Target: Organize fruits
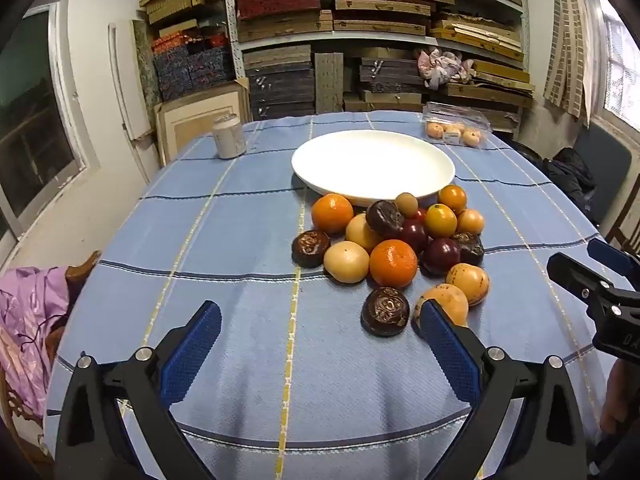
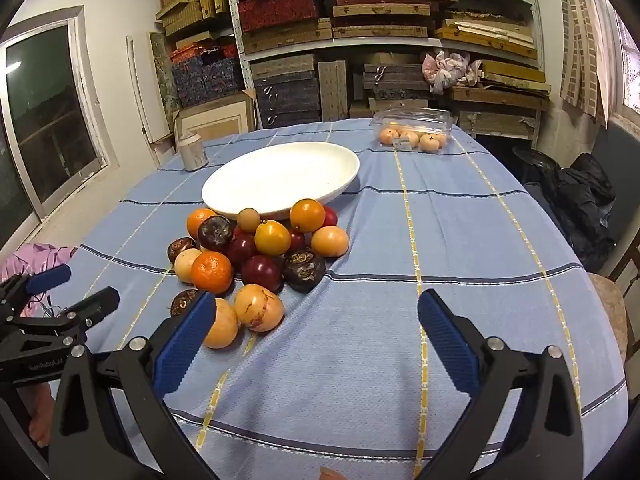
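While both grippers, left gripper (image 1: pixel 320 344) and right gripper (image 2: pixel 316 336), gape wide, grasping nothing, a heap of round fruits (image 1: pixel 394 240), glossy orange, yellow and wrinkled dark, lies touching the near rim of the smooth white oval plate (image 1: pixel 372 164) on blue checked woven cloth (image 1: pixel 224 240).

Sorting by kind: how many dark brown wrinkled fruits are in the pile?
4 dark brown fruits: nearest front, left edge, atop the others, right side. More may be hidden.
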Motion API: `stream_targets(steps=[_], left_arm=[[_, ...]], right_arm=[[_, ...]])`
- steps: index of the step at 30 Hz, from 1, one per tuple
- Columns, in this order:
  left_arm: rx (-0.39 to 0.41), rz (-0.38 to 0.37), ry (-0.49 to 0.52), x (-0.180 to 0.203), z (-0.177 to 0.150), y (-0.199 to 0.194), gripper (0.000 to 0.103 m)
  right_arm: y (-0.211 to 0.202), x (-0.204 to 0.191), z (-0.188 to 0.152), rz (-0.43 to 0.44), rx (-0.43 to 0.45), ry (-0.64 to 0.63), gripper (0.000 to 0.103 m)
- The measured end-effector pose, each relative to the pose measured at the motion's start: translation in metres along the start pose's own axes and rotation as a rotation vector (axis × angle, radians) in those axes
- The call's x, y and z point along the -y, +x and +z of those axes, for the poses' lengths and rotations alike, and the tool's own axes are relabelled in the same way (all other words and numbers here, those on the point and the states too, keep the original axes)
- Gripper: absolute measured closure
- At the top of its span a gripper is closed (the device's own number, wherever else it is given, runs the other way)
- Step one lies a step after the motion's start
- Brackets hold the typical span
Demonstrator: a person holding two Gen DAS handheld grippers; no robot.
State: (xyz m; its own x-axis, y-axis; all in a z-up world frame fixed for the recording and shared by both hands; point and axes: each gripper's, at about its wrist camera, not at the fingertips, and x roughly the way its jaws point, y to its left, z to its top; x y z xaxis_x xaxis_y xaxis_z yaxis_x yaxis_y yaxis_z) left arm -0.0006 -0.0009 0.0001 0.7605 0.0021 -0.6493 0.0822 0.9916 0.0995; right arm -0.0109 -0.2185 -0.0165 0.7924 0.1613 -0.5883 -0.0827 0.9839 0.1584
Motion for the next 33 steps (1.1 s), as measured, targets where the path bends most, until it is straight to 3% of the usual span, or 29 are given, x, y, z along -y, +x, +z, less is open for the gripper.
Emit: stream_targets(steps=[3,7,21,25,33], left_arm=[[0.017,0.002,-0.018,0.002,-0.002,-0.004,0.003],[-0.02,-0.042,-0.036,-0.01,0.003,-0.005,0.003],[-0.019,-0.029,-0.047,-0.011,0.001,0.002,0.003],[-0.011,0.007,-0.041,-0.009,0.0,0.001,0.003],[-0.023,0.01,-0.064,-0.014,-0.001,0.004,0.003]], right_arm=[[-0.001,0.0,0.001,0.002,0.002,-0.002,0.004],[-0.001,0.001,0.001,0.007,-0.004,-0.001,0.004],[0.003,-0.014,-0.002,0.071,-0.05,-0.047,0.004],[-0.002,-0.018,-0.002,0.046,-0.028,-0.068,0.004],[-0.008,-0.015,0.001,0.035,0.009,-0.049,0.004]])
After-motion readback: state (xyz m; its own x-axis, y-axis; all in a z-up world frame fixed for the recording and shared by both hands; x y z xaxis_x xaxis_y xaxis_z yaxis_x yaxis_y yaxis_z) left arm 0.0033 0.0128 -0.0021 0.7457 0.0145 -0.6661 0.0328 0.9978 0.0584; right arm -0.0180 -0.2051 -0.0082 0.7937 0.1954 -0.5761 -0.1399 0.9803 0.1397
